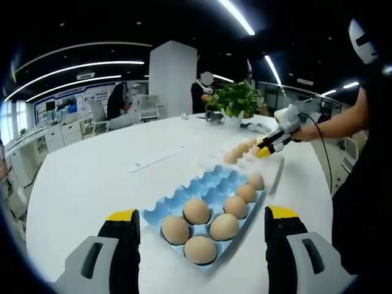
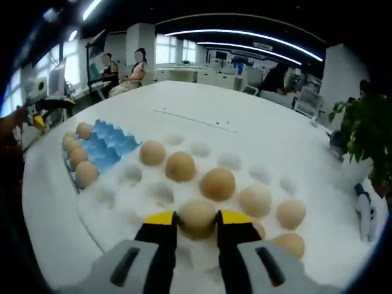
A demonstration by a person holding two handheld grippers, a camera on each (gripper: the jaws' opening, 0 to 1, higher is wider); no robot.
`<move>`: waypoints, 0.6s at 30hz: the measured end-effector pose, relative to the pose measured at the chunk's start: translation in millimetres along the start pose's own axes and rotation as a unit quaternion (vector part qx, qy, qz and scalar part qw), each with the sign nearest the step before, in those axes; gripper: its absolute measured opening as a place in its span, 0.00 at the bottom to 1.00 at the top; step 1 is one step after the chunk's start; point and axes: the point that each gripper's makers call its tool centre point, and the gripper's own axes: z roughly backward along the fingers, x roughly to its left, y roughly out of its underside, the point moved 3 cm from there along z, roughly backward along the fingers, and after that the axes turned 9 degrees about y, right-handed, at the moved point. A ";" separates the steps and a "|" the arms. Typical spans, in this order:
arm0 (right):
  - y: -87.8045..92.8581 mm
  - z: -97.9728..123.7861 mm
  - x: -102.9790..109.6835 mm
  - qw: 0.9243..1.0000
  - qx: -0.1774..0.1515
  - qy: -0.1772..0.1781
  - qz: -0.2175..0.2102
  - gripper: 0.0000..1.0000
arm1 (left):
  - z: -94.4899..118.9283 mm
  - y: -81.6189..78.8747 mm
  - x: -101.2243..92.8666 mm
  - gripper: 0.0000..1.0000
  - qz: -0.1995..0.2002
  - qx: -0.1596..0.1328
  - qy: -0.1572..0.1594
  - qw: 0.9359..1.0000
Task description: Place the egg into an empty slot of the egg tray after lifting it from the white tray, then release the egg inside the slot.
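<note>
In the right gripper view my right gripper (image 2: 197,219) is shut on a tan egg (image 2: 197,214) that sits low in the white tray (image 2: 202,150), among several other eggs. From the left gripper view that same right gripper (image 1: 267,149) reaches down over the white tray (image 1: 277,173), held by a person's hand. The blue egg tray (image 1: 202,184) lies in front of my left gripper (image 1: 202,215), which hovers open just short of the tray's near end. Several eggs fill its near and right slots, and the far left slots are bare. The blue egg tray (image 2: 113,144) is left of the white one.
Both trays rest on a large white table (image 1: 92,184). A potted plant (image 1: 236,98) stands at its far side beside small items. A flat white strip (image 1: 156,158) lies on the tabletop. People sit and stand at desks behind.
</note>
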 end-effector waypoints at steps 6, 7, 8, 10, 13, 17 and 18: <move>-4.0 6.6 0.7 1.000 -0.007 0.004 -0.005 0.24 | -0.6 0.8 0.7 0.83 0.001 -0.001 0.000 1.000; -6.6 9.8 0.4 1.000 -0.014 0.005 -0.002 0.24 | -0.8 0.7 1.3 0.83 0.001 -0.001 0.000 1.000; -9.1 12.2 -0.8 1.000 -0.017 0.005 -0.004 0.24 | -1.1 0.9 1.5 0.83 0.002 -0.001 0.000 1.000; -12.6 15.4 -1.5 1.000 -0.024 0.002 -0.011 0.24 | -2.3 2.2 1.2 0.84 0.002 0.000 0.001 1.000; -16.8 19.1 -0.6 0.999 -0.030 0.001 -0.018 0.24 | -3.5 3.3 0.4 0.83 0.002 0.001 0.004 1.000; -25.9 22.4 5.8 0.999 -0.046 -0.009 -0.018 0.24 | -4.6 4.1 0.5 0.84 0.003 0.001 0.005 1.000; -28.2 22.9 8.1 0.999 -0.049 -0.012 -0.017 0.24 | -4.8 4.4 0.5 0.84 0.003 0.002 0.005 1.000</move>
